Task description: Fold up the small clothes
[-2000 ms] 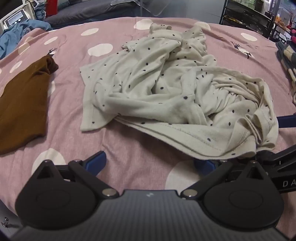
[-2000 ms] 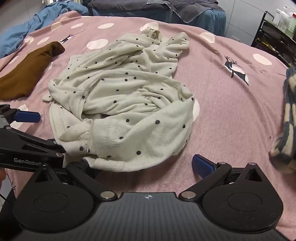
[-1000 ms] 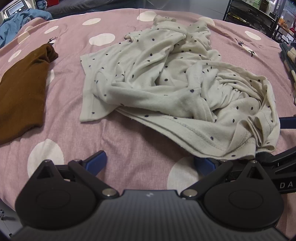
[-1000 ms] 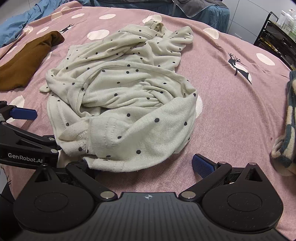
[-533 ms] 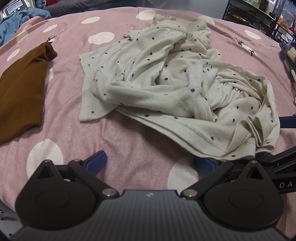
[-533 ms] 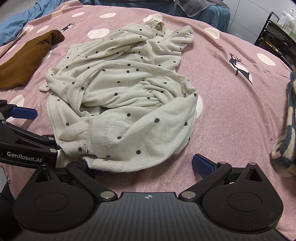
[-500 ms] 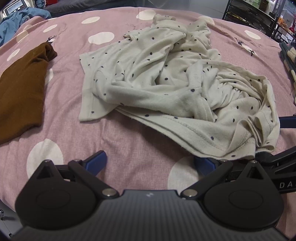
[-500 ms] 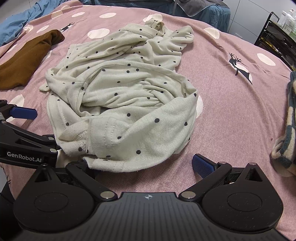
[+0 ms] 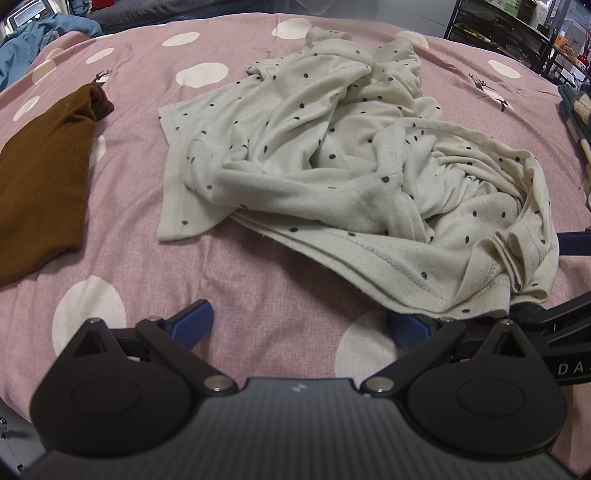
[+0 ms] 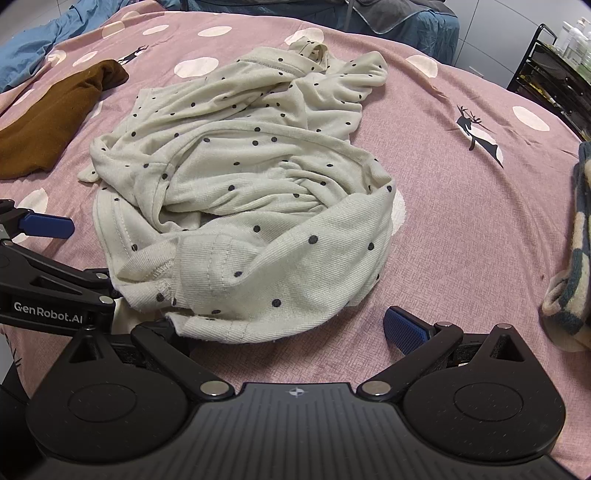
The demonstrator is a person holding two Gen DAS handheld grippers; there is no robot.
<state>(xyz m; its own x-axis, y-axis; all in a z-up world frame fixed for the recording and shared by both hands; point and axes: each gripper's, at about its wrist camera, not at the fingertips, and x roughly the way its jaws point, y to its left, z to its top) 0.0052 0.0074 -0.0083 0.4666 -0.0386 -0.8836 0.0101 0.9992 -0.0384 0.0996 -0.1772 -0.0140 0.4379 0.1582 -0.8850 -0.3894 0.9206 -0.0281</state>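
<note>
Your left gripper (image 9: pixel 300 325) has its jaws wide, empty, low over the sheet (image 9: pixel 258 291); its right blue pad sits just under the near hem of the shirt (image 9: pixel 332 177). Your right gripper (image 10: pixel 288 328) is also spread wide, its left finger hidden beneath that hem, nothing pinched. One cream dotted shirt lies crumpled mid-bed between your grippers, its long axis running from the near hem away to the far end, where a bunched opening lies. One brown garment (image 9: pixel 40 177) lies left, cut off by the frame. One checked cloth (image 10: pixel 576 258) is cropped at right. Farther back, blue fabric (image 10: pixel 33 40) and a rack (image 9: pixel 509 33) are hard to make out.
</note>
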